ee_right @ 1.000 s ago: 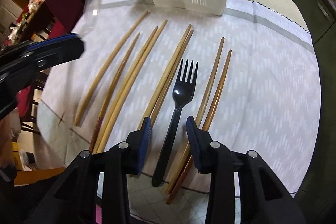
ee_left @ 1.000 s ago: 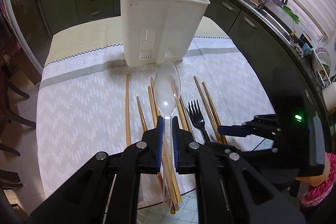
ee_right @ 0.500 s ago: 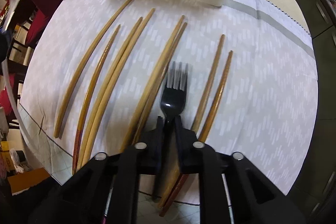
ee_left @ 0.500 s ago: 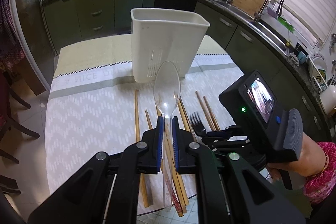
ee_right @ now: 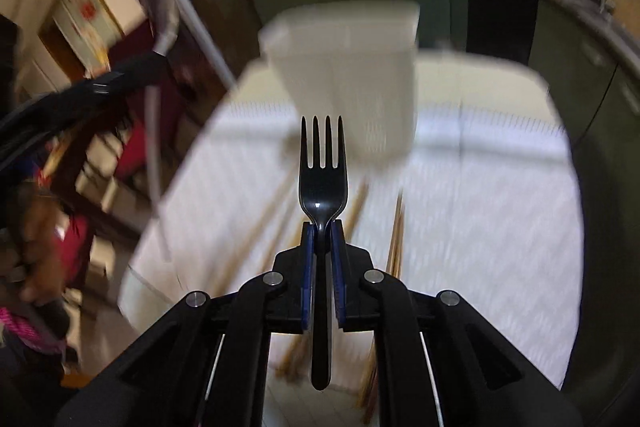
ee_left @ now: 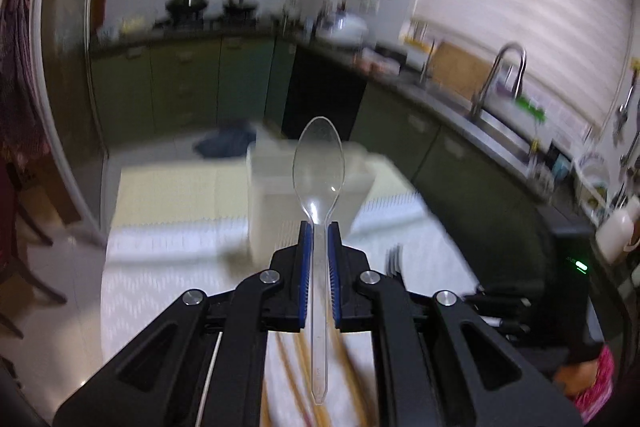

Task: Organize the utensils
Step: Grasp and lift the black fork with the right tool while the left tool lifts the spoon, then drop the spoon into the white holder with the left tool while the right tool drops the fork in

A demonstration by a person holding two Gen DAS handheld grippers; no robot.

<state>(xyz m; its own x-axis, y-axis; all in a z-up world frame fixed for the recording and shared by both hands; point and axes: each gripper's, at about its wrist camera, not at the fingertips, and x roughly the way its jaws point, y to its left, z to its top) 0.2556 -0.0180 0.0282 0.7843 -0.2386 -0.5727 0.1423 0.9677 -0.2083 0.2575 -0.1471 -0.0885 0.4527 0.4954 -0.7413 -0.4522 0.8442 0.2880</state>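
My left gripper (ee_left: 319, 233) is shut on a clear plastic spoon (ee_left: 319, 163), bowl pointing forward, held up above the table. My right gripper (ee_right: 322, 233) is shut on a black plastic fork (ee_right: 322, 179), tines pointing forward, lifted off the cloth. The white slotted utensil holder (ee_right: 352, 67) stands at the far side of the table, ahead of both grippers; it also shows blurred behind the spoon (ee_left: 272, 203). Several wooden chopsticks (ee_right: 396, 239) lie on the white cloth below the fork. The fork tines (ee_left: 394, 259) show at right in the left wrist view.
The round table with white patterned cloth (ee_right: 480, 211) drops off at its near edge. Kitchen counter with sink and tap (ee_left: 500, 83) runs along the right. A chair (ee_left: 16, 227) stands at the left. The person's body (ee_right: 36, 267) is at the left.
My right gripper shut on the fork's handle and lifted it off the cloth. Both grippers have risen and tilted up, so the holder sits lower in view. The left still holds the spoon.
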